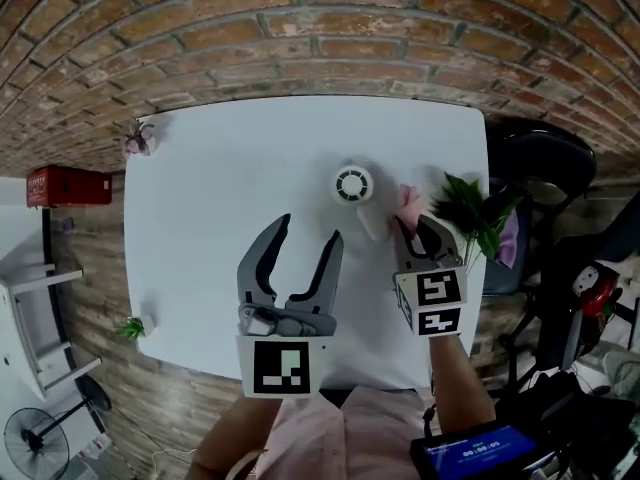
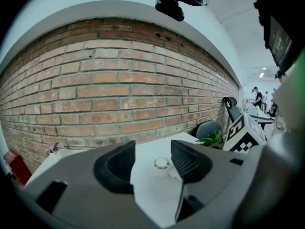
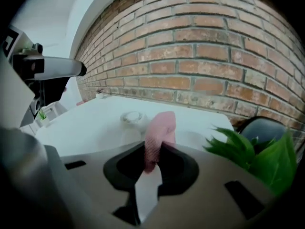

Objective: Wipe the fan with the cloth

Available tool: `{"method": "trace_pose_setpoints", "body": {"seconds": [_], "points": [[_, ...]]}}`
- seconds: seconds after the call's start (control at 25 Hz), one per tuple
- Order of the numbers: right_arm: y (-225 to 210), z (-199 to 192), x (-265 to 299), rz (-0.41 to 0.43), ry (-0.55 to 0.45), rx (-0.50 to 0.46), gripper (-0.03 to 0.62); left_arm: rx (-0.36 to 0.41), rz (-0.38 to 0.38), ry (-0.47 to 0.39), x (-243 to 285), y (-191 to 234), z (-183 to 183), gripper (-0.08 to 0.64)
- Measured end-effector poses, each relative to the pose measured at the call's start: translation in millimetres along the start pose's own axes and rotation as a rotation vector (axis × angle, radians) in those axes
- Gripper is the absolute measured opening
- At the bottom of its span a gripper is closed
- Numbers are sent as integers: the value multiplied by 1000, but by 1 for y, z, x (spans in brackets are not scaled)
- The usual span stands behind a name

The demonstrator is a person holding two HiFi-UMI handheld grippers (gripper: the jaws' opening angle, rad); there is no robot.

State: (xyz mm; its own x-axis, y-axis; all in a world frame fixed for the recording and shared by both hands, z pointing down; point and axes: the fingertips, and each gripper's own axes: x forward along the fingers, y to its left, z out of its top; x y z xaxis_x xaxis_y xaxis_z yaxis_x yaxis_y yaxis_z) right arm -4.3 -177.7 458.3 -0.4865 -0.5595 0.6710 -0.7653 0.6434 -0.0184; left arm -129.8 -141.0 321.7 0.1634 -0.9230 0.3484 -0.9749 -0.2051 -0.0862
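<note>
A small round white fan (image 1: 353, 185) stands on the white table (image 1: 220, 188), toward its far right; it also shows between the jaws in the left gripper view (image 2: 161, 164) and left of the cloth in the right gripper view (image 3: 132, 117). My right gripper (image 1: 419, 226) is shut on a pink cloth (image 1: 408, 204) (image 3: 157, 133), which sticks up out of its jaws just right of the fan. My left gripper (image 1: 307, 238) hangs open over the table's middle, nothing between its jaws, the fan beyond it.
A leafy green plant (image 1: 475, 211) (image 3: 252, 159) sits at the table's right edge, close to my right gripper. A small pink flower (image 1: 138, 140) is at the far left corner, a small green sprig (image 1: 131, 327) at the near left. A brick wall (image 1: 320, 38) backs the table.
</note>
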Motion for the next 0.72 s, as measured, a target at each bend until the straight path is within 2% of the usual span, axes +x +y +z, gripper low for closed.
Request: {"method": "trace_pose_setpoints", "body": {"seconds": [0.12, 0.32, 0.52, 0.72], "points": [[24, -15, 3, 48, 44, 8, 60, -19, -16, 20, 2, -2, -10, 243], [66, -14, 9, 137, 40, 10, 60, -1, -51, 42, 10, -6, -18, 252], [55, -13, -2, 114, 17, 30, 60, 20, -115, 102, 26, -22, -37, 272], [32, -13, -22, 54, -5, 57, 60, 21, -144, 208, 44, -41, -70, 284]]}}
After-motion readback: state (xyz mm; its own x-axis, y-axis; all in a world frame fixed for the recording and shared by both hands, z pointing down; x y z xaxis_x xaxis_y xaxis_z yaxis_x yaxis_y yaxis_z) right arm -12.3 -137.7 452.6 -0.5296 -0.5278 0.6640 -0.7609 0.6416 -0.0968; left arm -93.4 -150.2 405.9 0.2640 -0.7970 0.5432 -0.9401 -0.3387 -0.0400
